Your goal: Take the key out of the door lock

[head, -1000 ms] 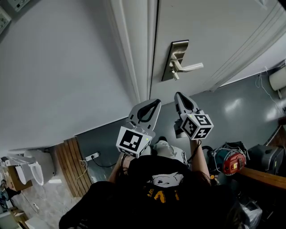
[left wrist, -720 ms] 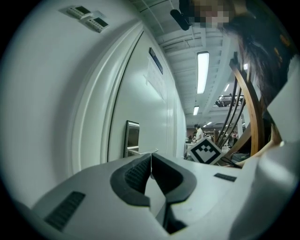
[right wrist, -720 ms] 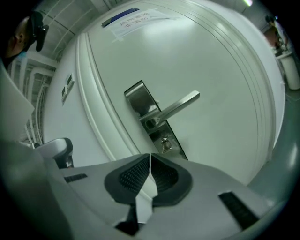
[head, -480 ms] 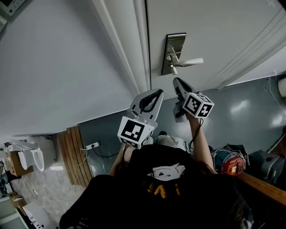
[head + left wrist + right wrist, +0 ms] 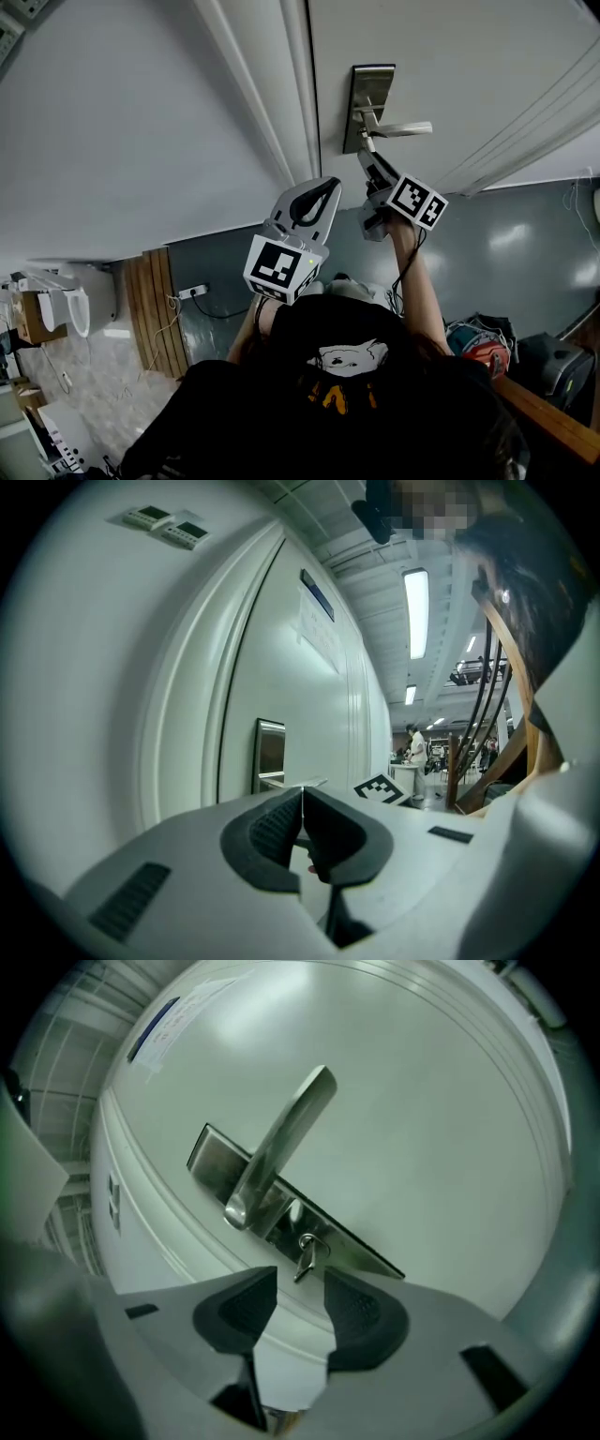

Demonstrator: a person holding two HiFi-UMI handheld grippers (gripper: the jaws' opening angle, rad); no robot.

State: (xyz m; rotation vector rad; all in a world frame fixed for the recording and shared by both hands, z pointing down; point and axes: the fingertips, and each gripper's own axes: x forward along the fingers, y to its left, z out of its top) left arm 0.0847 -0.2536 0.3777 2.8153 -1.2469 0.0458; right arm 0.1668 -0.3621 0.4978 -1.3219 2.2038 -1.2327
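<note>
Right gripper (image 5: 300, 1283), jaws just opened wide and empty, poised before the key (image 5: 305, 1258), apparently seated in the lock plate (image 5: 361, 1249) below the handle (image 5: 281, 1138); next I must close on it and pull straight out.

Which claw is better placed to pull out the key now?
Right: the right claw, jaws just opened and empty, faces the key closely; the left claw is shut, farther back.
</note>
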